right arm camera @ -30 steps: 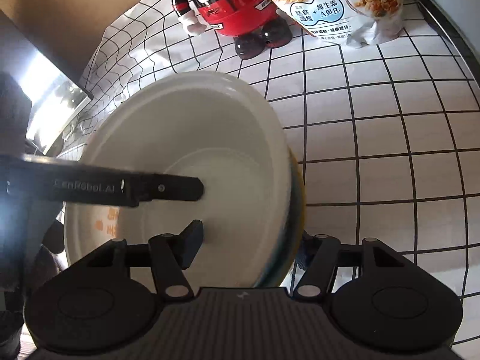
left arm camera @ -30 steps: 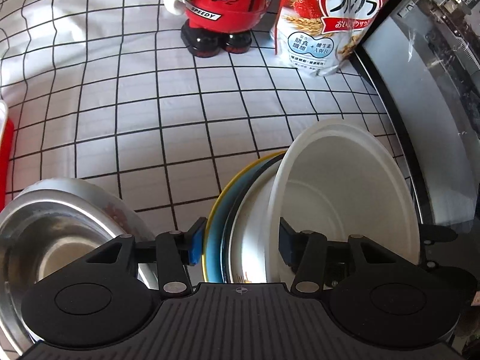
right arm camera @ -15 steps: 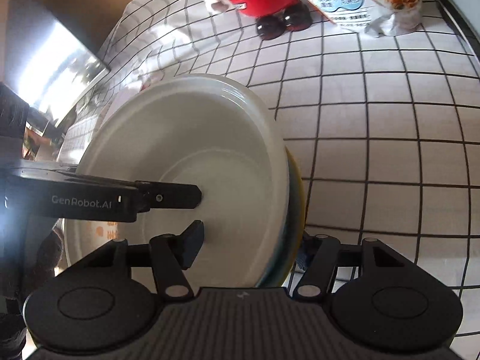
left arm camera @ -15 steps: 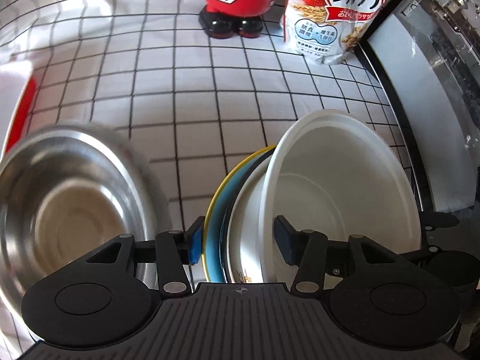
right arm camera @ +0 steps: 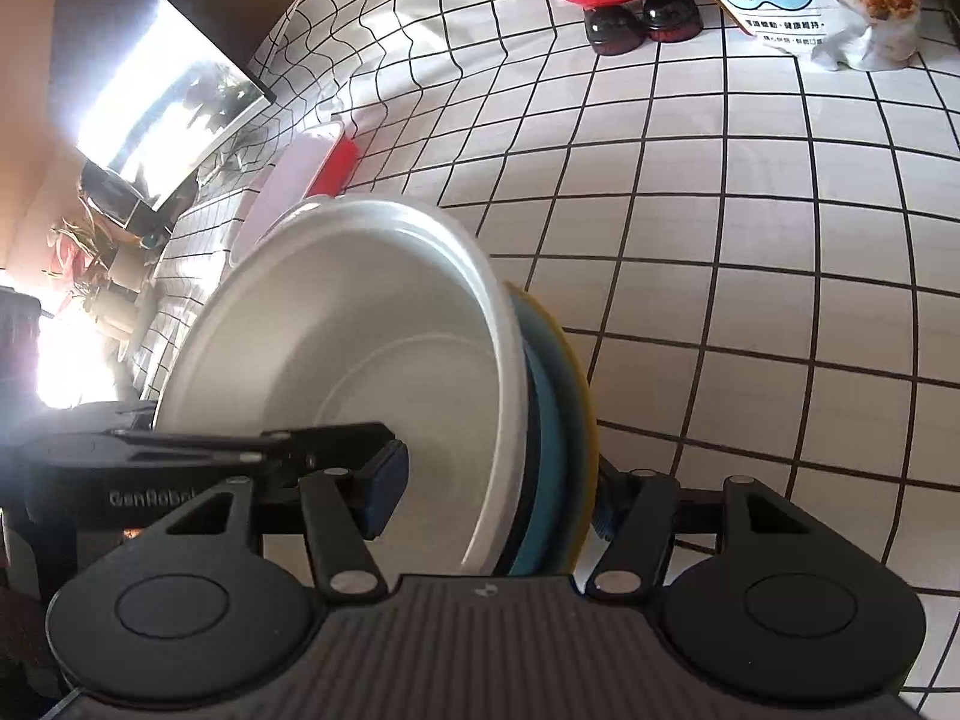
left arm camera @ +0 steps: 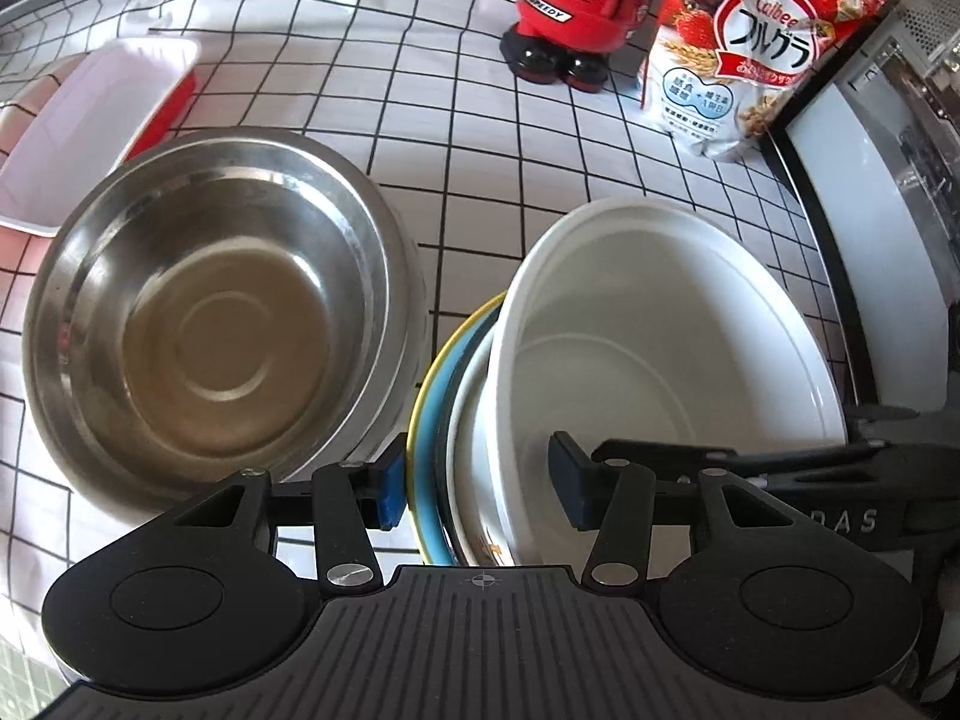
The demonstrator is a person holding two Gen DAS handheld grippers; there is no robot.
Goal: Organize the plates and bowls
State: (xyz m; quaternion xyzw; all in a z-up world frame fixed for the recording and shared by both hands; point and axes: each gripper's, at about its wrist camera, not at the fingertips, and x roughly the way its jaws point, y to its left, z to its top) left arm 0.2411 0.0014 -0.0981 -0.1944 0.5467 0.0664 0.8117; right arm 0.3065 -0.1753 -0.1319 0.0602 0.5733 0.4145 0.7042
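Two handheld grippers hold one nested stack of dishes on edge above a table. The left gripper (left arm camera: 477, 489) has its jaws closed partway on the stack: one blue pad presses the yellow-rimmed blue plate (left arm camera: 429, 420) on the outside, the other sits inside the large white bowl (left arm camera: 660, 348). A smaller white bowl (left arm camera: 471, 420) is sandwiched between plate and large bowl. The right gripper (right arm camera: 492, 492) clamps the same stack from the opposite side, one pad inside the white bowl (right arm camera: 360, 348), the other behind the blue plate (right arm camera: 555, 420).

Just left of the stack, a stainless steel bowl (left arm camera: 210, 312) rests on the table, seemingly tilted toward the camera, its mouth open.

The step in hand appears to be bringing the stack to the steel bowl and nesting them. To do it well, both grippers should move together so the dishes do not slide apart, tip the stack level before lowering, and release only once it is seated.

The surface is a white tablecloth (left arm camera: 420, 120) with a black grid, slightly rumpled. On it stand a red and black toy figure (left arm camera: 576, 6), a Calbee granola bag (left arm camera: 738, 54), and a red container with a pale lid (left arm camera: 90, 120). A white appliance (left arm camera: 864, 228) borders the right edge. In the right wrist view, bright window light and potted plants (right arm camera: 90, 252) show at far left.
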